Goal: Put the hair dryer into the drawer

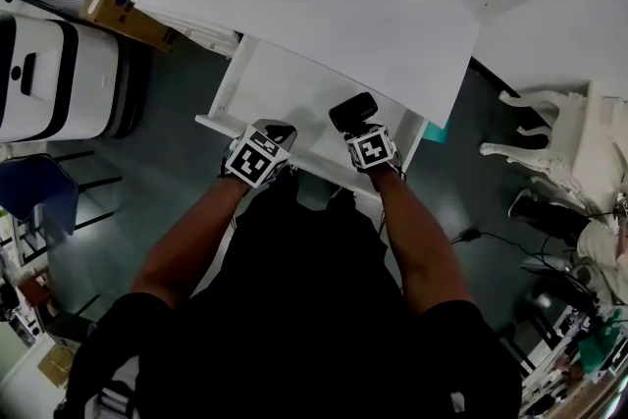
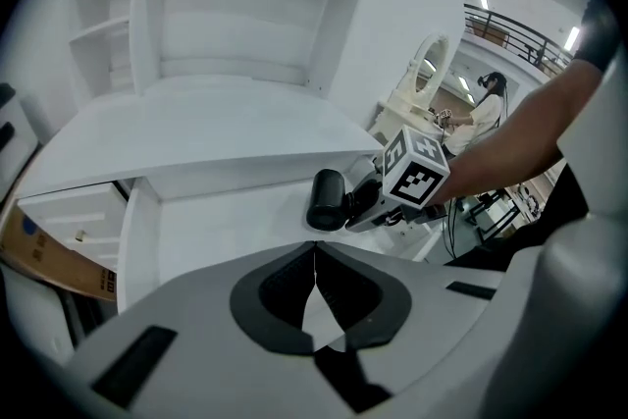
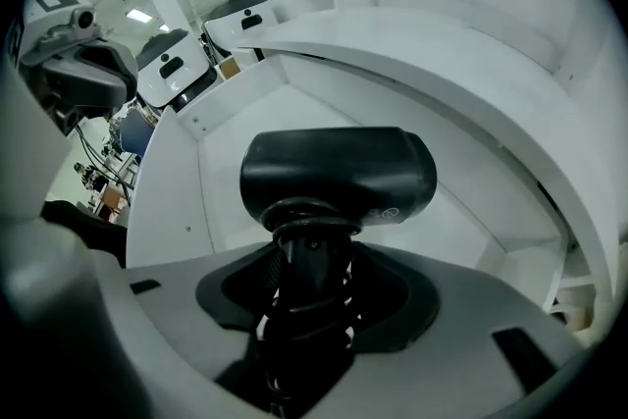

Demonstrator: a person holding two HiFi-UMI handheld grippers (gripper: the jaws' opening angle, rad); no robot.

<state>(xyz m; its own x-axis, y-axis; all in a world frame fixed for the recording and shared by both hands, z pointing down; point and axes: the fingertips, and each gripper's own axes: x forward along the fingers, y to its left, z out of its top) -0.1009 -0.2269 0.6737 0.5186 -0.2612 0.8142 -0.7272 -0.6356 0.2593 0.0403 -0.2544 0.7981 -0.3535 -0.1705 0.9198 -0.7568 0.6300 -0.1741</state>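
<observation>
Black plastic hair dryer (image 3: 339,174), clamped at its handle by the right gripper (image 3: 309,280), is best lowered flat into the open white drawer (image 1: 280,88); left gripper (image 2: 314,255) is closed on nothing.

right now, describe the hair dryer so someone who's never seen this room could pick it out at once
Find the white desk top and the open white drawer pulled out beneath it. Over that drawer the right gripper grips the cord-wrapped handle of a stubby black plastic hair dryer. Its black barrel stands out against the white drawer, and the left gripper beside it holds nothing.
</observation>
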